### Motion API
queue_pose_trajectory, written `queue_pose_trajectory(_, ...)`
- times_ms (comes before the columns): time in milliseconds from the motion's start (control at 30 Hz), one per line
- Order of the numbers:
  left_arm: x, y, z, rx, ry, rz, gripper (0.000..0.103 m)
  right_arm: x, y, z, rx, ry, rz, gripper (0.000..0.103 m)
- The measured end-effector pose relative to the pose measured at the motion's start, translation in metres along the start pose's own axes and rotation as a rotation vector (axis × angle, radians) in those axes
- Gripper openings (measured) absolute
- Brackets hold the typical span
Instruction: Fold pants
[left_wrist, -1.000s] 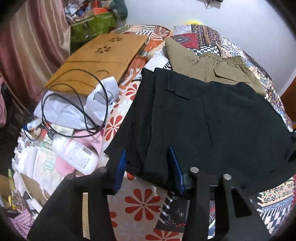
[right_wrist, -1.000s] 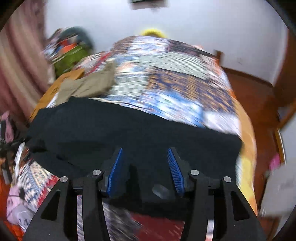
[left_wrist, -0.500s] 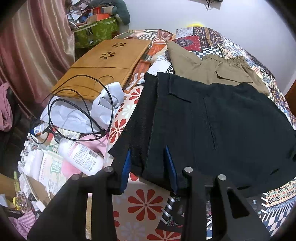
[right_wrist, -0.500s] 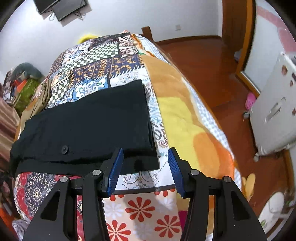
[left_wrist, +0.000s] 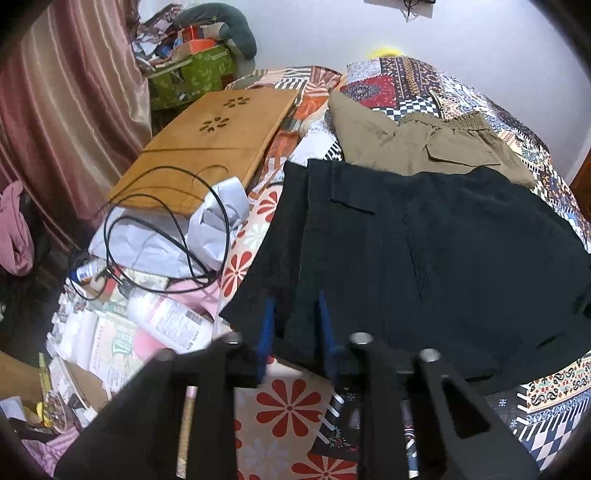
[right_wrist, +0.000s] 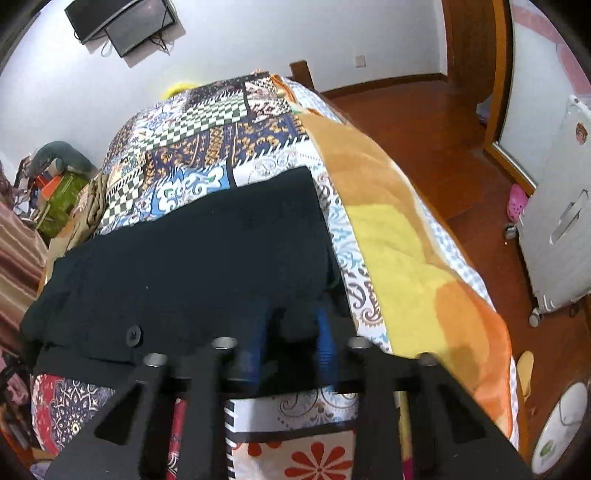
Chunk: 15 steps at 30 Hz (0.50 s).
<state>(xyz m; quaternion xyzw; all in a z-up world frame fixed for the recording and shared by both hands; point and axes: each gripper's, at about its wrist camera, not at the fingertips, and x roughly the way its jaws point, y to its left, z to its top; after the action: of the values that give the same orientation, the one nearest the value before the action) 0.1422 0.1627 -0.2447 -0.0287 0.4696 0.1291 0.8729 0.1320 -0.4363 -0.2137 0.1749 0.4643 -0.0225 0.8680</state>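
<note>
Both claws I operate, left gripper (left_wrist: 295, 325) and right gripper (right_wrist: 291, 332), have just closed, pinching the black pants' (left_wrist: 424, 258) near edge.

The black pants (left_wrist: 424, 258) lie flat across the patterned bedspread (right_wrist: 229, 147), spread sideways along its near edge. One near corner hangs slightly over the bedspread's flowered part; the far end stops short of the bedspread's orange-yellow border. A flap pocket and a stitched seam show on top, and a black button (right_wrist: 133, 335) sits near the front hem.
</note>
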Motion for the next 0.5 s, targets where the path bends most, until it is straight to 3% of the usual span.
queue_pose_trajectory(133, -0.004, -0.003, 0.002, 0.027, -0.013, 0.001, 0.011, -0.006, 0.005, 0.001, -0.037, -0.037, -0.014, 0.006)
queue_pose_trajectory(500, -0.028, 0.003, 0.026, 0.070, -0.093, 0.021, 0.009, -0.044, 0.015, 0.022, -0.081, -0.184, -0.031, 0.005)
